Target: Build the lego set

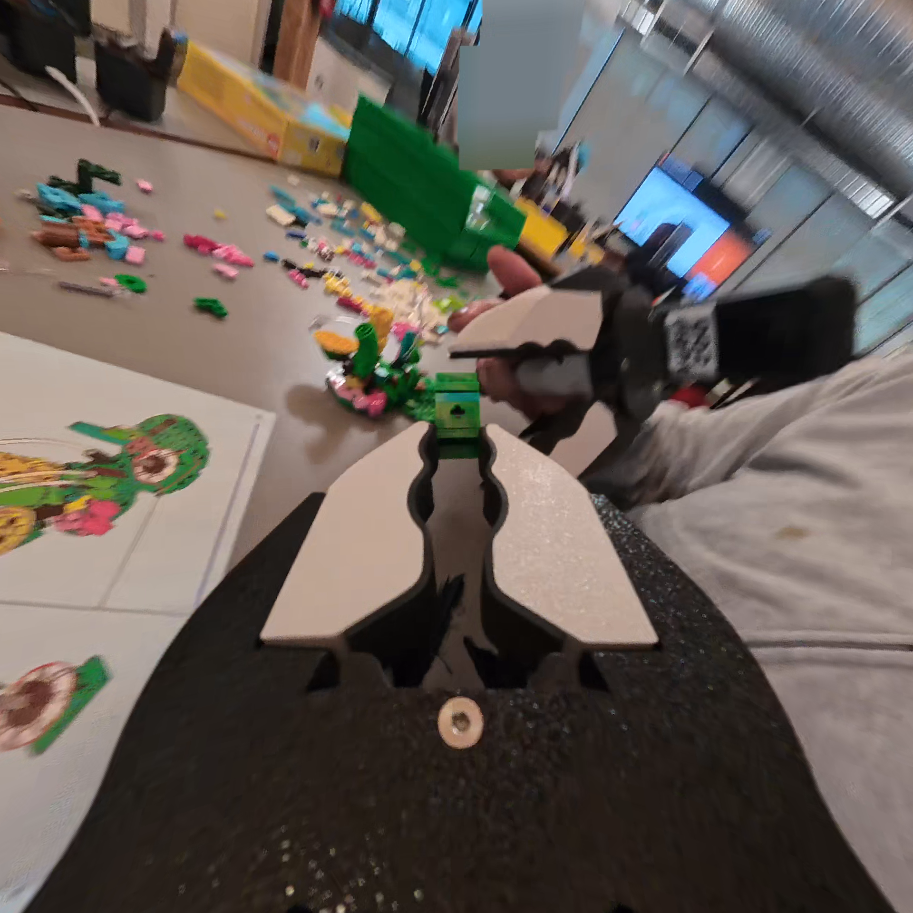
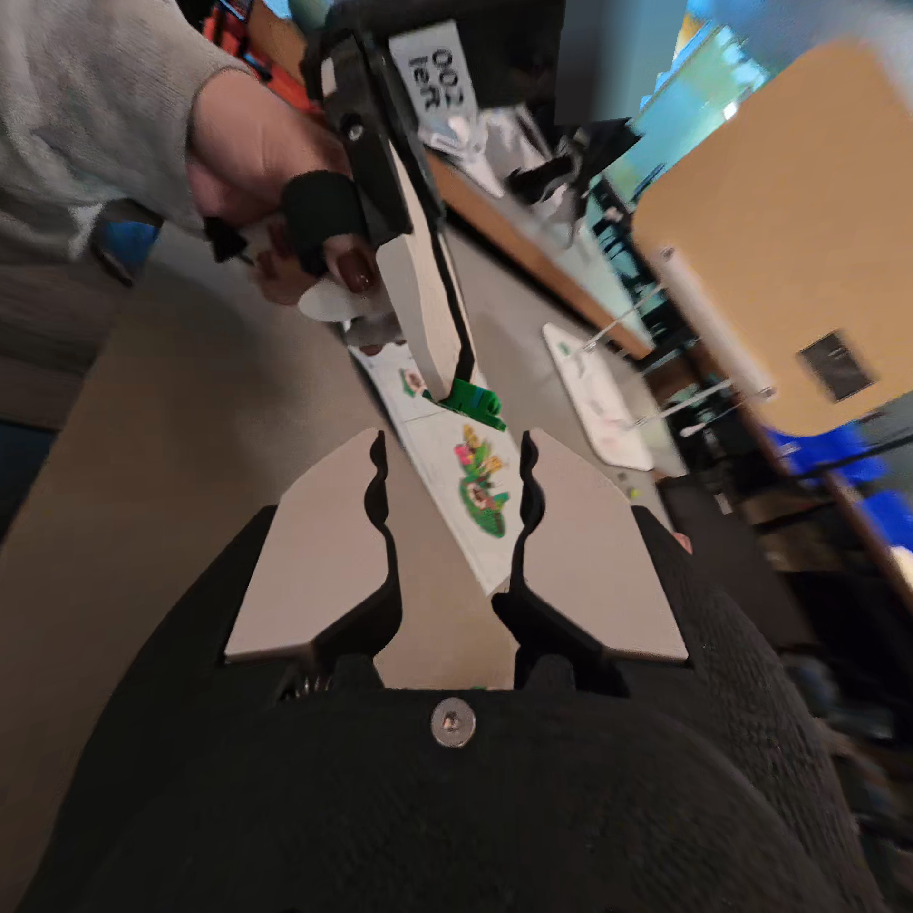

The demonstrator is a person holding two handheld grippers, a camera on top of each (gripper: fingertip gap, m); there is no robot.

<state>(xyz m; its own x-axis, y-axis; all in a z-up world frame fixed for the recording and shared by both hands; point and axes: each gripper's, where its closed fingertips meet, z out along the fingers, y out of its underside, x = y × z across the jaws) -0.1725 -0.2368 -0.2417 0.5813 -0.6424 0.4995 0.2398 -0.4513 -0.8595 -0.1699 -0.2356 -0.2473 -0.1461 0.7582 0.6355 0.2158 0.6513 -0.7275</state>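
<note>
My left gripper (image 1: 457, 435) is shut on a small green brick assembly (image 1: 457, 412) with a blue band, held at its fingertips above the grey table. The right wrist view shows the same assembly (image 2: 472, 402) gripped at the tip of the left gripper's fingers (image 2: 435, 346). My right gripper (image 2: 452, 437) is open and empty, just short of that assembly. In the left wrist view the right gripper (image 1: 523, 326) sits up and to the right of the held piece. A partly built green plant model (image 1: 368, 370) stands on the table beyond.
An open instruction booklet (image 1: 113, 469) lies at the left and shows under the grippers (image 2: 459, 474). Loose coloured bricks (image 1: 336, 247) are scattered across the table (image 1: 237, 321). A green box (image 1: 415, 183) and a yellow box (image 1: 257, 113) stand at the back. A person's grey sleeve (image 1: 766, 469) is at the right.
</note>
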